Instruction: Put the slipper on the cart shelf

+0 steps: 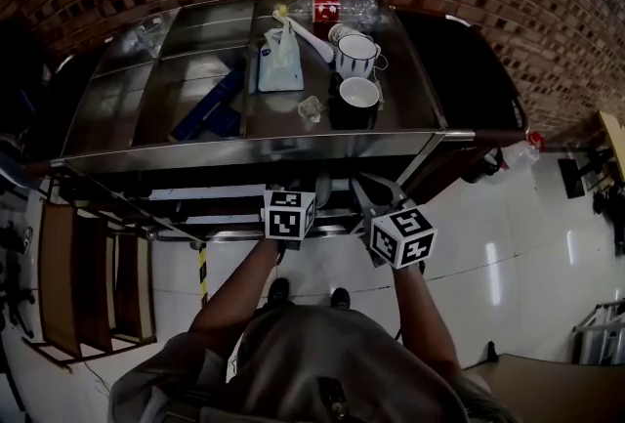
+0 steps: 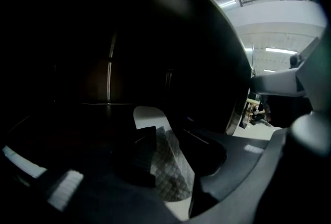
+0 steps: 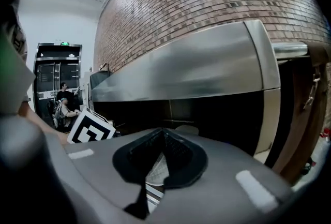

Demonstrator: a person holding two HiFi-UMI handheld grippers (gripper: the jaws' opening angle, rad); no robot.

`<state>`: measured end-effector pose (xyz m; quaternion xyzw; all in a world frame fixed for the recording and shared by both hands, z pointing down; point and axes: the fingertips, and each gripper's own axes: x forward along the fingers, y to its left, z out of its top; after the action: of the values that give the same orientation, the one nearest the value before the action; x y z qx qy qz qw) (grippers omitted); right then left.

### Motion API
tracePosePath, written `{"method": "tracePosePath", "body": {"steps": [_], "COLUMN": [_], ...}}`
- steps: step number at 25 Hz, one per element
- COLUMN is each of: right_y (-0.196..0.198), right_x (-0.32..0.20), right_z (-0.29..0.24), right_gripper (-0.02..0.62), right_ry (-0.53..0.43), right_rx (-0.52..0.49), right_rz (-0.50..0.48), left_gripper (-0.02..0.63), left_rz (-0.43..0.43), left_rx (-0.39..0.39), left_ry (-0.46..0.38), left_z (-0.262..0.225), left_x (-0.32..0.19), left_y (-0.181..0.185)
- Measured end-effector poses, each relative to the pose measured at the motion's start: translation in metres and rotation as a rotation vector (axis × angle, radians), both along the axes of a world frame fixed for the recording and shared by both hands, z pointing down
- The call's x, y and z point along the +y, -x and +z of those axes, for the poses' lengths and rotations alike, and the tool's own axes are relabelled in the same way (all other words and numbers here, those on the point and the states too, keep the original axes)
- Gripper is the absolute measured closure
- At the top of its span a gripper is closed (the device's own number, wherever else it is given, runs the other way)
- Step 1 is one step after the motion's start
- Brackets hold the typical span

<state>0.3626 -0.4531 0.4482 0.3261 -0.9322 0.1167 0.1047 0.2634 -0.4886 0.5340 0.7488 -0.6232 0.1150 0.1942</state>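
Note:
In the left gripper view a pale slipper (image 2: pixel 168 166) with a quilted insole lies on the dark cart shelf (image 2: pixel 77 124). My left gripper (image 2: pixel 173 150) stands open around it, and its dark pads (image 2: pixel 140 155) do not press on it. In the head view only this gripper's marker cube (image 1: pixel 289 214) shows, at the lower shelf's front edge. My right gripper (image 1: pixel 375 190) is beside it, shut with nothing in it (image 3: pixel 164 135). A bit of quilted pattern shows through the hollow between the right gripper's pads. The head view hides the slipper under the cart top.
The steel cart top (image 1: pixel 410 118) carries two white mugs (image 1: pixel 357 55), a tissue pack (image 1: pixel 280 60), a blue object (image 1: pixel 210 108) and a red-labelled bottle (image 1: pixel 327 6). A brick wall stands behind. A wooden rack (image 1: pixel 88 279) is at the left, on white tiled floor (image 1: pixel 508 255).

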Motion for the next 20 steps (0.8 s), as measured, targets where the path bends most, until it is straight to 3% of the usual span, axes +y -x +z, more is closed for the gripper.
{"method": "tracePosePath", "body": {"steps": [3,7,13,20], "right_y": [0.01,0.022,0.037,0.03], "right_x": [0.003,0.008,0.019,0.018], "right_z": [-0.001,-0.003,-0.006,-0.017], "right_gripper": [0.595,0.595,0.595,0.595], "right_ry": [0.001,-0.002,-0.007,-0.012], "right_rx": [-0.016,-0.022,-0.02,-0.044], "right_rz": [-0.023,-0.055,-0.109,-0.105], "left_gripper": [0.498,0.596,0.598,0.598], "left_rz": [0.024,-0.006,-0.014,-0.01], "left_rx": [-0.015,-0.004,0.004,-0.004], "left_ry": [-0.002,-0.034,-0.036,-0.063], "left_z": [-0.017,-0.042,-0.062,-0.085], "left_x": [0.02,0.045,0.073,0.08], "left_y": [0.007,0.022,0.033,0.044]}}
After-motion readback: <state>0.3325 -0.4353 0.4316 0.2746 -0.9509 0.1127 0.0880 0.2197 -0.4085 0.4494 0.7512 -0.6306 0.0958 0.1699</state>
